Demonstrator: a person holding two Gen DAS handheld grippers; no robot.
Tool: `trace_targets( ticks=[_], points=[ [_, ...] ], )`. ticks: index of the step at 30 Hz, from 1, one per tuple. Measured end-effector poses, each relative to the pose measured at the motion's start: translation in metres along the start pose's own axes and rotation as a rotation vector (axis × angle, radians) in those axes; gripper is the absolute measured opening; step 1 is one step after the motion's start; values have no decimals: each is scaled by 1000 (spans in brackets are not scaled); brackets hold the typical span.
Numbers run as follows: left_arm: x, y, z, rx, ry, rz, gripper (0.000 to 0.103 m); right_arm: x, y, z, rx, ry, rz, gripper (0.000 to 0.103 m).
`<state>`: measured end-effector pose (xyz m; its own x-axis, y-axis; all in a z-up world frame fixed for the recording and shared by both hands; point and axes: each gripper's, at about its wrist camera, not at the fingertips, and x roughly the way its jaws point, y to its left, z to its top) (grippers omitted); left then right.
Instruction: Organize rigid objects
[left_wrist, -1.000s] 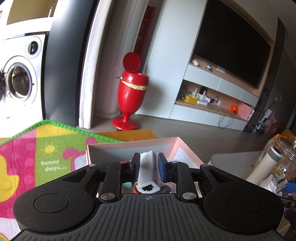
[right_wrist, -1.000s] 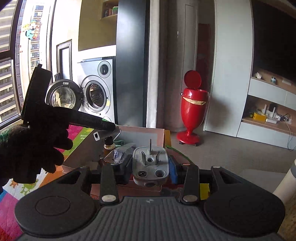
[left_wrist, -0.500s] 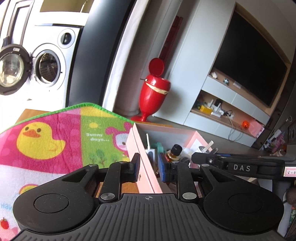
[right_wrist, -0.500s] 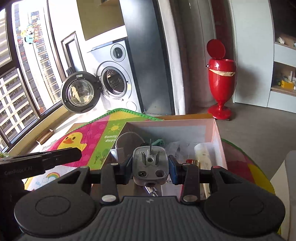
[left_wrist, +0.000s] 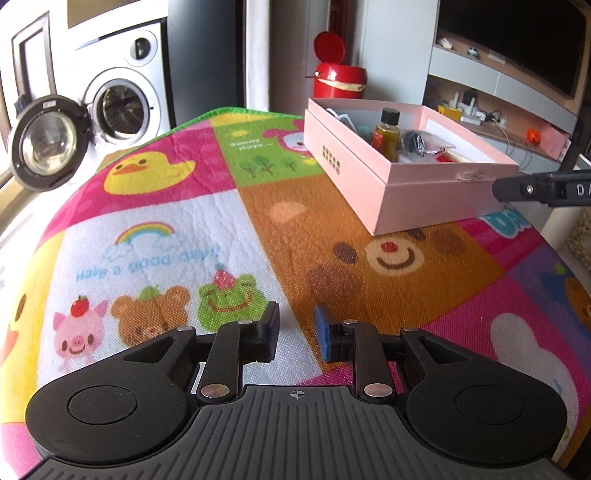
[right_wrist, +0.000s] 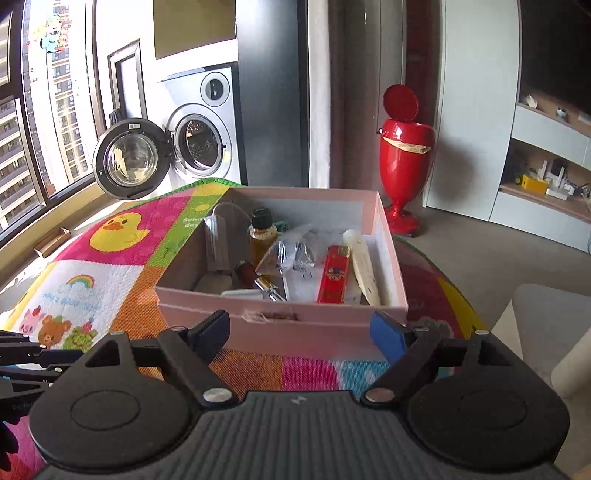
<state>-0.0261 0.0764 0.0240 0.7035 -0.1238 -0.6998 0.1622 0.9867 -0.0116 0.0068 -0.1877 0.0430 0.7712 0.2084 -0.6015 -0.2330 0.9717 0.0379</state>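
pink box filled, both your grippers empty

left wrist: your left gripper (left_wrist: 295, 326) hangs over the play mat (left_wrist: 192, 229), jaws a narrow gap apart, nothing between. the pink box (left_wrist: 410, 184) sits ahead to the right, an amber bottle (left_wrist: 386, 133) upright inside.

right wrist: your right gripper (right_wrist: 301, 334) has just been opening; wide, empty, just before the box. only here you see the red lighter (right_wrist: 334, 275) and cream tube (right_wrist: 364, 267).

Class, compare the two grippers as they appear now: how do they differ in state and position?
The left gripper has a narrow gap between its pads; the right gripper has just been opening and stands wide. The left hovers over bare mat, away from the pink box; the right sits right at the box's near wall. Both are empty.
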Motion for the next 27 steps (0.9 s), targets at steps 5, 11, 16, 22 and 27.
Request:
trace_targets(
  ticks=[5,11,16,22,27],
  points=[
    [5,-11,1,-72,-12,-44,43,6,1,-41,-4,105,-15,84],
    [14,-44,-1,-34,-43,-3,84,22,9,-54,4,124,-36,97],
    [20,-60,-3,-52,-106,81,86,29,5,-54,39,119,-63,103],
    [24,-63,0,-82,-112,121,86,31,3,-56,42,77,-74,103],
    [25,-64,1,-86,-113,137,88,32,-2,-60,59,22,-78,103]
  ],
)
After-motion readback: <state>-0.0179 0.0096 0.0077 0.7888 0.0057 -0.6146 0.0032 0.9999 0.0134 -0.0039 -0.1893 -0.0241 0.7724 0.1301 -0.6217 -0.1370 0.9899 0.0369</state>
